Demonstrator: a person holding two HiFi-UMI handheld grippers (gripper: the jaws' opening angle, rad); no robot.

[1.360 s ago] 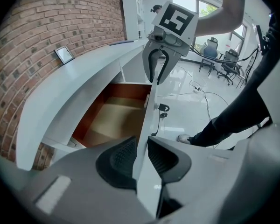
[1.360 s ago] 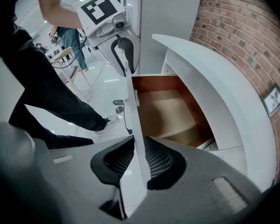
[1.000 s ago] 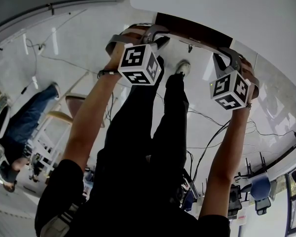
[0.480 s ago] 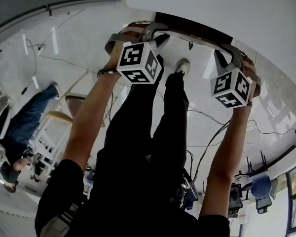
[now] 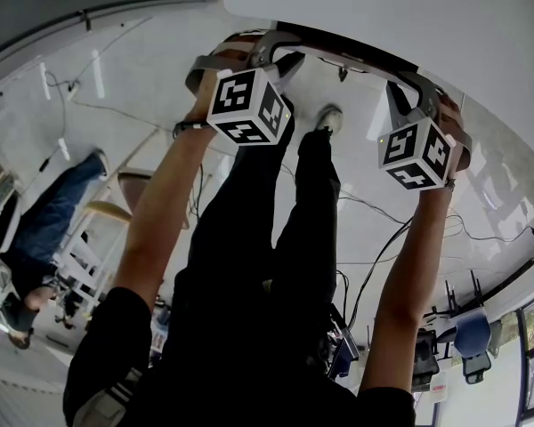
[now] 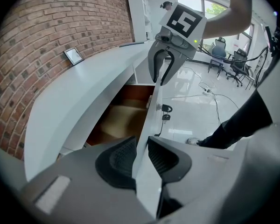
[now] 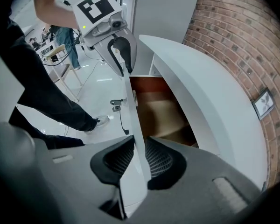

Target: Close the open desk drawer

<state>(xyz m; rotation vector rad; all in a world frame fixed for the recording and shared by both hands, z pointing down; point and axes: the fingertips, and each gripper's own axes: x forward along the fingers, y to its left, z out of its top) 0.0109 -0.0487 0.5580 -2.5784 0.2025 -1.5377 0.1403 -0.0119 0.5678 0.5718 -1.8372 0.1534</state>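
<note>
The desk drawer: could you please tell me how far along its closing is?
Done: left tool and right tool each grip the drawer front. In hand: the drawer stands partly open, brown inside showing. Remaining: pushing it flush under the desk top.

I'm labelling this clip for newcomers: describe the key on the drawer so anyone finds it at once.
Find the white desk beside the brick wall, then its open drawer with the brown inside. On the outer face of its white front panel a small dark key sticks out, the only fitting on that plain face.
</note>
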